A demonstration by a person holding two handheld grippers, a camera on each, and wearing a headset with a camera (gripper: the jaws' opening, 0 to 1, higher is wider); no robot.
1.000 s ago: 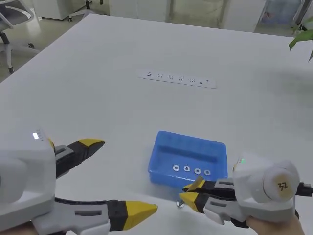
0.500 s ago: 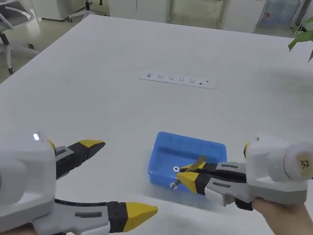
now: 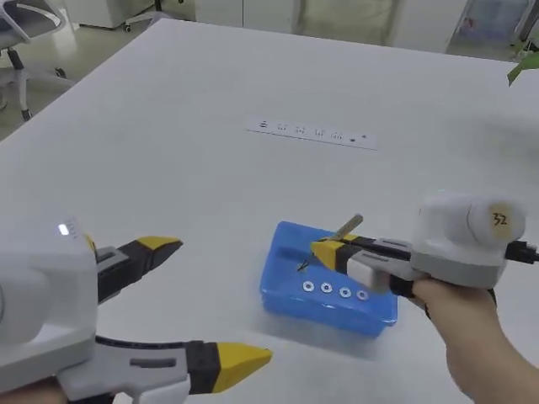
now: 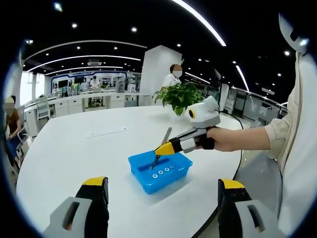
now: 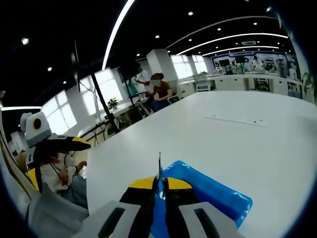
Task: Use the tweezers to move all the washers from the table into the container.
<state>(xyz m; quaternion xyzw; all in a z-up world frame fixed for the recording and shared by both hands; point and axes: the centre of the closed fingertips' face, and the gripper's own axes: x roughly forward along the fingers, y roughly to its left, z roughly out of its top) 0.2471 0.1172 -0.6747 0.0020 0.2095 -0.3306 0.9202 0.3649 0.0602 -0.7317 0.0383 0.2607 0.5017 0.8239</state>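
Head view first. Over on the right, the right gripper (image 3: 324, 251), wrapped in a hand (image 3: 459, 332), yellow tips pinched tight on a pair of slim silver metal tweezers (image 3: 347, 225). Slanting down past those tips, tweezers points hanging just ahead of and below them; too small to tell whether anything sits between the points. Directly beneath that gripper, a shallow blue rectangular plastic container (image 3: 312, 310), and in it, lined up just nearside of the tweezers points, four small silver ring-shaped metal washers (image 3: 327, 289). Down at lower left, the left gripper (image 3: 202, 303), jaws flung wide with nothing between them, over the broad white table (image 3: 168, 151). Container off to this gripper's right, apart from it. Far beyond both grippers, a flat white socket strip (image 3: 312, 135) set into the tabletop.

On to the left gripper view. Two own jaws spread well apart at the bottom. Straight ahead between them, the container (image 4: 173, 177) with the row of washers (image 4: 162, 172) inside. Reaching in from the right, the right gripper (image 4: 166, 148), tweezers (image 4: 166, 135) angled down into the container. Behind it, a leafy green potted plant (image 4: 181, 95); at far right, a pale sleeve (image 4: 292, 129).

Now the right gripper view. Own jaws pressed side by side, a thin sliver of tweezers (image 5: 159, 166) poking up from between the tips. Just ahead and below, the container (image 5: 213, 196). Off to the left, the left gripper; far ahead, the socket strip (image 5: 237, 120).
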